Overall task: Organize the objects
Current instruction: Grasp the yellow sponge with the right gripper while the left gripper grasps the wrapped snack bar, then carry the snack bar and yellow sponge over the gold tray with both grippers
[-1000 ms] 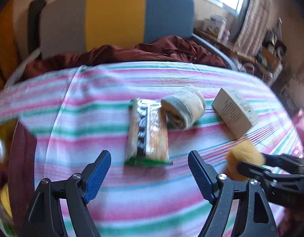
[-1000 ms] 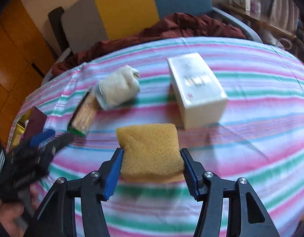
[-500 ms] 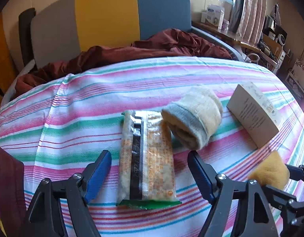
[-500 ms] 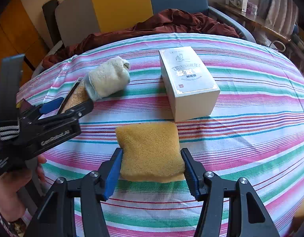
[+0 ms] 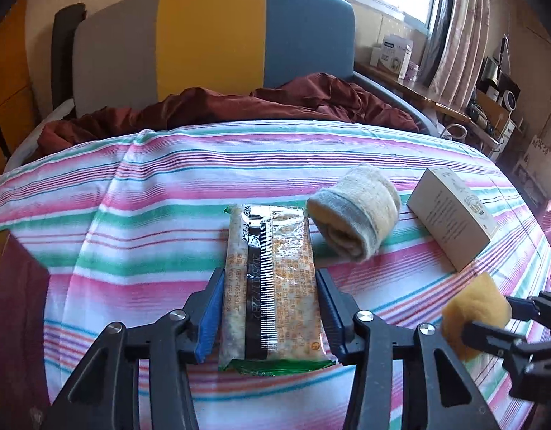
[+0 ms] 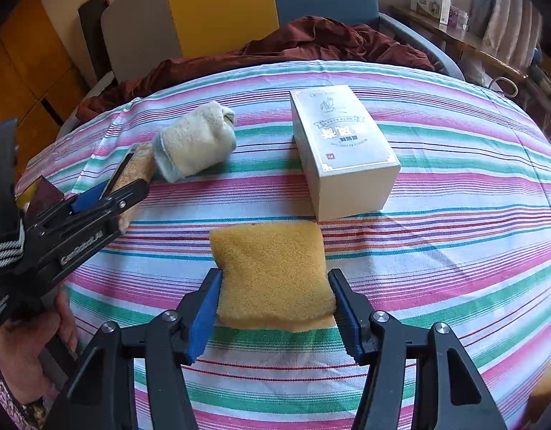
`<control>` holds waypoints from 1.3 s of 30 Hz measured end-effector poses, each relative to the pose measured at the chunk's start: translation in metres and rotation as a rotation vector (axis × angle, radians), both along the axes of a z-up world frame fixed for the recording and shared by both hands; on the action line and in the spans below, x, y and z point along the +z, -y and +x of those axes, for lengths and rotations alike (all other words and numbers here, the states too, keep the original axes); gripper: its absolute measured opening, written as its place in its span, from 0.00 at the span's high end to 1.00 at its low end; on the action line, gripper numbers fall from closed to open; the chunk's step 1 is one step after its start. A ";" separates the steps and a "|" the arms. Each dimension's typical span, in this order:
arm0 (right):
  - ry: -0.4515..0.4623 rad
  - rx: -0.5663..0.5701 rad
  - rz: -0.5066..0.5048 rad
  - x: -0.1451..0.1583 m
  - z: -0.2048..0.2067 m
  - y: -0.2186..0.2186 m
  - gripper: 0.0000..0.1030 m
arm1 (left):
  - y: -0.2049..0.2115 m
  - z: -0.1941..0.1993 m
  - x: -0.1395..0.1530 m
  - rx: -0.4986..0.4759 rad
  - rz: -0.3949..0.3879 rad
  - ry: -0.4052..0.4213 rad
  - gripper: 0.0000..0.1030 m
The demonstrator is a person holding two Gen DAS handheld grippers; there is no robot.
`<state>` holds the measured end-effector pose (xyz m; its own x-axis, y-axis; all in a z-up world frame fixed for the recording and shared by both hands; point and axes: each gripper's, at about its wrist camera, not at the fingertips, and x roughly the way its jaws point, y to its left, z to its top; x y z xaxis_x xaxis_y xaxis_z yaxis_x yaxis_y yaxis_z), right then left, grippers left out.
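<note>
A clear snack packet [image 5: 271, 251] with a green end lies lengthwise on the striped cloth [image 5: 150, 215]. My left gripper [image 5: 270, 308] straddles its near half. The jaws are closing, and both blue pads touch the packet's long edges. The right wrist view shows this gripper [image 6: 117, 191] at the left, over the packet [image 6: 137, 165]. My right gripper [image 6: 273, 304] is shut on a yellow sponge [image 6: 271, 265], held low over the cloth. From the left wrist view, the sponge [image 5: 472, 304] and right gripper [image 5: 487, 317] sit at the right edge.
A rolled cream towel [image 5: 354, 215] lies just right of the packet's far end. A white box [image 6: 343, 154] stands beyond the sponge. A dark red flat thing [image 5: 17, 304] lies at the cloth's left edge. A sofa with a red blanket [image 5: 275, 104] is behind.
My left gripper came forward and down over the snack packet, and its jaws went from wide open to touching the packet's sides. The right gripper and sponge stayed put.
</note>
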<state>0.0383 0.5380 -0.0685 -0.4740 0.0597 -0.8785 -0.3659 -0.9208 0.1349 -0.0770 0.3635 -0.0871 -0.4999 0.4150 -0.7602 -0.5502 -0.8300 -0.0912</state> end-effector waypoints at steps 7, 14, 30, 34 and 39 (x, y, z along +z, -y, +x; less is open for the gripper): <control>-0.017 -0.003 -0.009 0.002 0.002 -0.001 0.43 | 0.025 0.012 0.002 0.055 0.027 -0.011 0.52; -0.074 0.050 -0.016 0.011 0.005 0.012 0.43 | 0.043 0.034 0.010 0.058 0.039 -0.069 0.52; -0.086 0.160 -0.076 0.000 0.001 0.047 0.43 | 0.102 0.093 0.034 0.023 0.169 0.013 0.52; -0.103 0.200 -0.084 0.001 0.003 0.058 0.43 | 0.130 0.090 0.055 0.051 0.220 0.009 0.52; -0.124 0.246 -0.091 0.003 0.004 0.074 0.43 | 0.172 0.070 0.075 0.127 0.267 0.003 0.52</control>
<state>0.0427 0.4643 -0.0660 -0.5690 -0.1467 -0.8092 -0.1083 -0.9620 0.2505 -0.0072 0.1920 -0.0118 -0.5584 0.5351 -0.6339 -0.4431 -0.8384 -0.3174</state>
